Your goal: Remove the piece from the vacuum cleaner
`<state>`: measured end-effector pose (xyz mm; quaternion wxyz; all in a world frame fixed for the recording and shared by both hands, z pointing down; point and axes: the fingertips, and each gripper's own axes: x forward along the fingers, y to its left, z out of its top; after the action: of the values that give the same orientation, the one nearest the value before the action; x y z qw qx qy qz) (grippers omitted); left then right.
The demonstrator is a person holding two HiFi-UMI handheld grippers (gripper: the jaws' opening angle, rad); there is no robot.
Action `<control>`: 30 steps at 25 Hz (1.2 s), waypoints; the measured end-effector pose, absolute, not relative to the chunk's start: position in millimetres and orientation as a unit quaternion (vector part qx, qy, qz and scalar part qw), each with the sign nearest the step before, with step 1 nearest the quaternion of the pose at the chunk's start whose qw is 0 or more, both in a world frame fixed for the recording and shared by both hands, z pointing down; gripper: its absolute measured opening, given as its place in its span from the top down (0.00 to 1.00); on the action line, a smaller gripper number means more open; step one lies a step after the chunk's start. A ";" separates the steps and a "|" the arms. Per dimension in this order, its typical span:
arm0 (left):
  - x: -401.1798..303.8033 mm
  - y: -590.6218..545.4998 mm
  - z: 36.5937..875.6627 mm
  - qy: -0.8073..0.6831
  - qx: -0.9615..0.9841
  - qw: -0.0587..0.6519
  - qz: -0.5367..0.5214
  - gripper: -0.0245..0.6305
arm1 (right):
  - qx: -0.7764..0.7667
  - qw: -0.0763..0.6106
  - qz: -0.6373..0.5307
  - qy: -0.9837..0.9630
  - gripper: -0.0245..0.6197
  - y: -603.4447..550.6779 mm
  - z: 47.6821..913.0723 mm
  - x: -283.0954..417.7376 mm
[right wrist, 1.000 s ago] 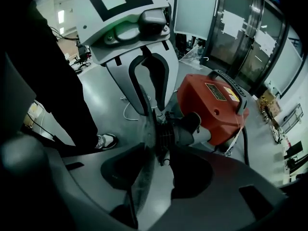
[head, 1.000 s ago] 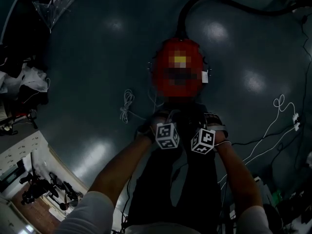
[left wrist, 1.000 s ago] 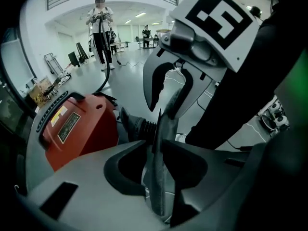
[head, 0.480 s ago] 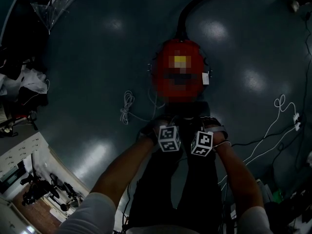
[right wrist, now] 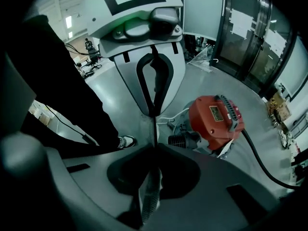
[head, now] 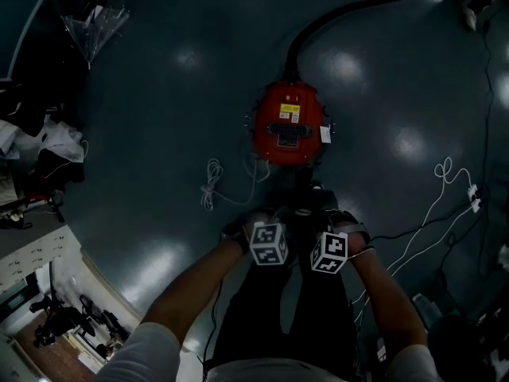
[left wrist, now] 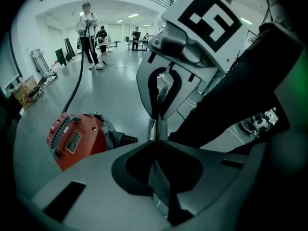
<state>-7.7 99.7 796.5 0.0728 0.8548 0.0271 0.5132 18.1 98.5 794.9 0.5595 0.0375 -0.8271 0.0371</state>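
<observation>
The red vacuum cleaner lies on the dark floor ahead of my feet. Its black hose runs off to the far right. A black ribbed connector sticks out of the end of the vacuum cleaner that faces me. I hold both grippers close to my body, short of the machine, pointing at each other. The left gripper and the right gripper touch nothing on the vacuum. In the left gripper view the left gripper has its jaws together and empty. The right gripper looks the same.
A coiled white cable lies left of the vacuum, and more cables trail on the right. Clutter and shelves fill the left edge. A person stands far off by the hose. My shoe is near the connector.
Both grippers have sunk lower in the head view, nearer my body, and stay side by side. The hose's far end has swung to the upper right.
</observation>
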 end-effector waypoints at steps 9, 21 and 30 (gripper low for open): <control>-15.3 130.7 620.8 0.052 0.864 0.069 0.496 0.92 | 0.058 0.532 0.061 -0.843 0.89 132.2 618.8 10.7; -30.2 192.6 426.7 0.084 0.874 0.072 0.473 0.92 | 0.065 0.505 0.039 -0.860 0.89 193.9 423.5 -5.7; -35.2 206.2 373.6 0.100 0.881 0.048 0.461 0.92 | 0.076 0.501 0.017 -0.862 0.89 208.1 371.3 -10.4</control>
<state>-35.2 206.2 373.6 0.0477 0.8807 0.1000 0.4605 -10.4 208.1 371.3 0.5009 0.0762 -0.8619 0.0175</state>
